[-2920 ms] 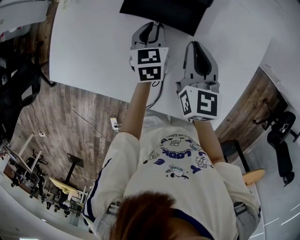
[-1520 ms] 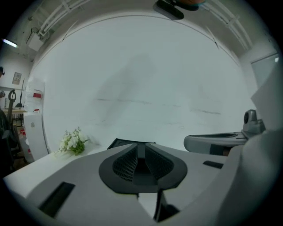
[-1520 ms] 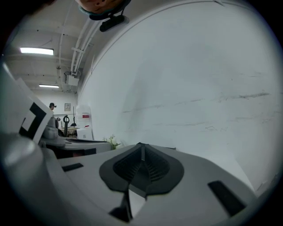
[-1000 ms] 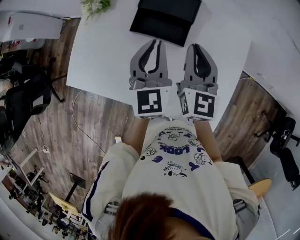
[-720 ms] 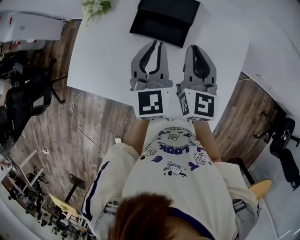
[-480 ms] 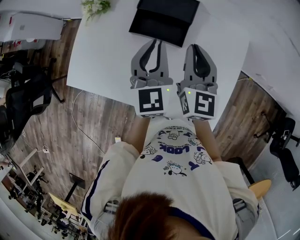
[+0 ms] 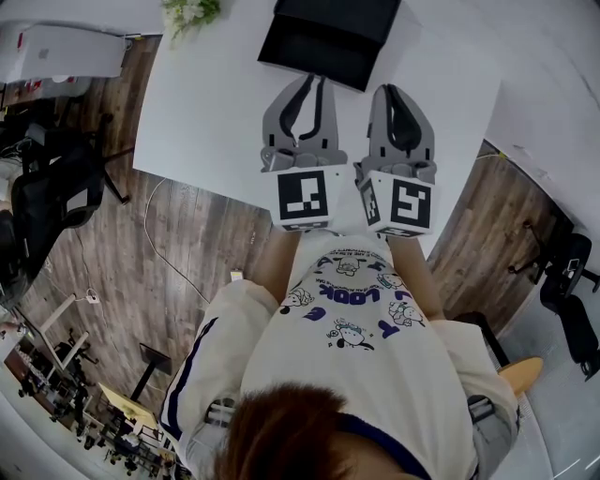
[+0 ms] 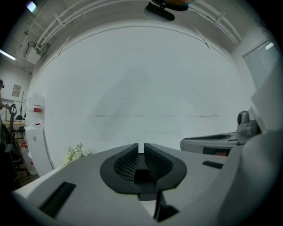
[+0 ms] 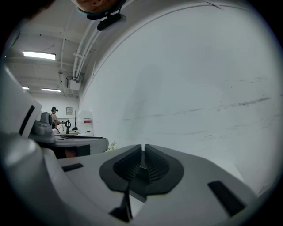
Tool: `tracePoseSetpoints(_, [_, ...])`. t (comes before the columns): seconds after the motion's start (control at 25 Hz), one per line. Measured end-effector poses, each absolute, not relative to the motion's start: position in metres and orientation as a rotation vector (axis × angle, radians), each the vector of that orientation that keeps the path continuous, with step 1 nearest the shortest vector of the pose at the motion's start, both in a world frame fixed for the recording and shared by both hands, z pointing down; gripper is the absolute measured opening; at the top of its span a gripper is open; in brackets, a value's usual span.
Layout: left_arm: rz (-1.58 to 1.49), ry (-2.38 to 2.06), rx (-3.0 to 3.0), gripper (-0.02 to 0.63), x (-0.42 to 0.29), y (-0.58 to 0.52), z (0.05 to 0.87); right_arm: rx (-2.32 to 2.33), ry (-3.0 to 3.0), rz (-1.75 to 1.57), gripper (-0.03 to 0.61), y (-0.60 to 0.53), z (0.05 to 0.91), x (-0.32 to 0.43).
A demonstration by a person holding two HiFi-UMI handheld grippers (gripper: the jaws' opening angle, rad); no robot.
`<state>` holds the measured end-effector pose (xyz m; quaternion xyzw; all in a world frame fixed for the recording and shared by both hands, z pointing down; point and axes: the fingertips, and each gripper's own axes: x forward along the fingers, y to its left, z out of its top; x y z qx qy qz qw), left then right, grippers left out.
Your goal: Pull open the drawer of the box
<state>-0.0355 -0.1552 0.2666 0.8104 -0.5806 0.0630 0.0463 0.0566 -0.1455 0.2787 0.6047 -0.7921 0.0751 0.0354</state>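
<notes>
Head view, from above: wood floor [image 7: 141, 272], white table [image 7: 206, 94] and the person's white printed shirt [image 7: 356, 347] at the near edge. Black box [image 7: 328, 37] lay at the table's far side, just ahead of both tools and touching neither; its drawer couldn't be made out from above. L gripper [image 7: 314, 82] and R gripper [image 7: 394, 89] were held side by side over the table, pointing toward the box. Each gripper's 2 jaws were drawn together to a thin slit w/ nothing between. Small plant [image 7: 190, 11] stood at the table's far-left corner.
</notes>
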Motion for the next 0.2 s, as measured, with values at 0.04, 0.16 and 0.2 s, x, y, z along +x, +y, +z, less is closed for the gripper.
tracePoseSetpoints(0.04, [0.192,-1.772,2.474,0.049,-0.0349,-0.1558,0.2673,1.854,-2.432,0.235,0.041,-0.1456,0.2806,0.0568])
tracePoseSetpoints(0.16, [0.191,-1.772,2.472,0.049,-0.0345,-0.1580,0.2698,1.851,-2.427,0.244,0.041,-0.1470,0.2847,0.0561])
tracePoseSetpoints(0.2, [0.190,-1.772,2.470,0.049,-0.0345,-0.1587,0.2705,1.852,-2.427,0.242,0.041,-0.1478,0.2851,0.0558])
